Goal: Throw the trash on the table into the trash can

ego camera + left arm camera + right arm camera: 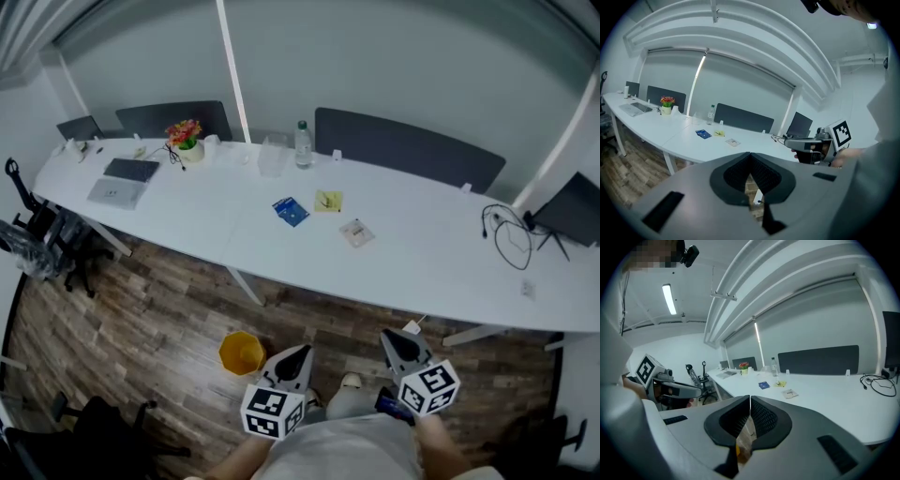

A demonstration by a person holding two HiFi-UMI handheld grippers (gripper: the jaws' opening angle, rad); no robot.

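Left gripper (750,158): jaws clenched together, nothing between them. Right gripper (749,400): jaws likewise pressed closed and empty. Both are held over the wood floor (141,309), on the near side of the white table (422,272). The yellow trash can (241,353) stands on the floor just beside the left gripper, at its 9 o'clock. The trash lies on the table at 12 o'clock from the grippers: a blue packet (291,211), a yellow packet (328,201) at its 3 o'clock, and a pale packet (356,232) at its 4 o'clock. A bottle (302,143) stands upright beyond them.
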